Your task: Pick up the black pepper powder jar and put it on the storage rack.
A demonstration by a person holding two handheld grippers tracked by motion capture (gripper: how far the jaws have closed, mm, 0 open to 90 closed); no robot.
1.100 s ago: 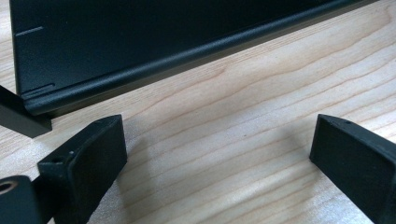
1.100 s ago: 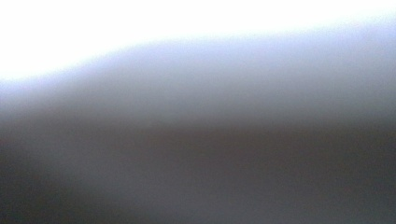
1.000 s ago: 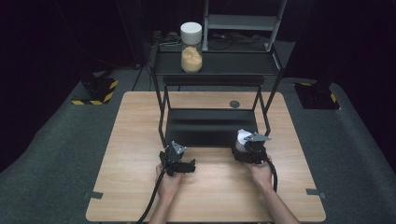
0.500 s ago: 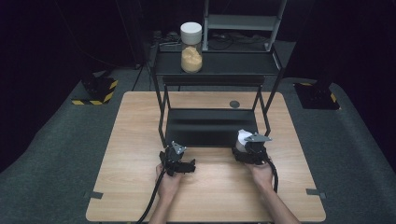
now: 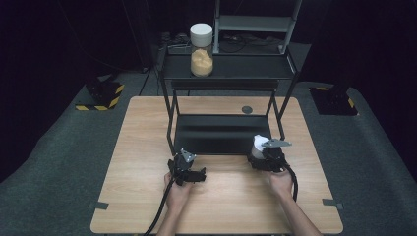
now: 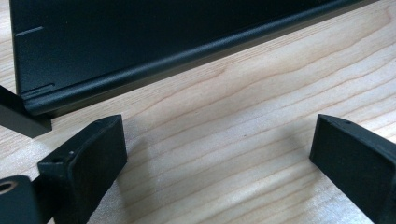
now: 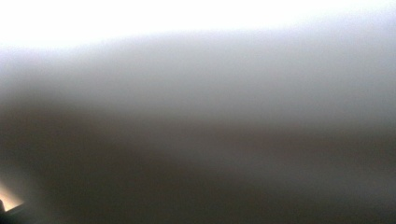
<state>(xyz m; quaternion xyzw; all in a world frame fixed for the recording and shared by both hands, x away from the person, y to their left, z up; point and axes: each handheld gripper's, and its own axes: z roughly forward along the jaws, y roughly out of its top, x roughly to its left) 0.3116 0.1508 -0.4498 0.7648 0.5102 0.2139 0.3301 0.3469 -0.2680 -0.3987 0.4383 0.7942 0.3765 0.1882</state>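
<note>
your right tool [image 5: 259, 149] is sitting at the front right corner of the black metal shelf rack [image 5: 221, 132], and it is clamping a small white cup-shaped thing [image 5: 257, 142]. in the high view the white thing is peeking out at the front of that tool, just beside the rack's right front leg and right above the light wooden tabletop [image 5: 147, 123]. in the right gripper view the thing is sitting so close to the camera that all is looking like a grey and white blur, so you cannot tell its exact shape there. a grey three-cornered plate is lying on top of this tool, and a black cable is trailing back past your right hand [image 5: 281, 181].

your left tool [image 5: 185, 164] is resting low over the tabletop, near the front left part of the rack. in the left gripper view its two black jaws are standing wide apart, with bare wood between them and nothing in them. the low black shelf edge of the rack is running across just in front of the jaws, not touching them. your left hand [image 5: 177, 191] is holding this tool from behind.

a clear jar with a white lid and tan stuff inside [image 5: 201, 49] is standing on the top shelf of the rack, well apart from both tools. a small dark round spot [image 5: 247, 109] is lying on the tabletop behind the low shelf.
</note>
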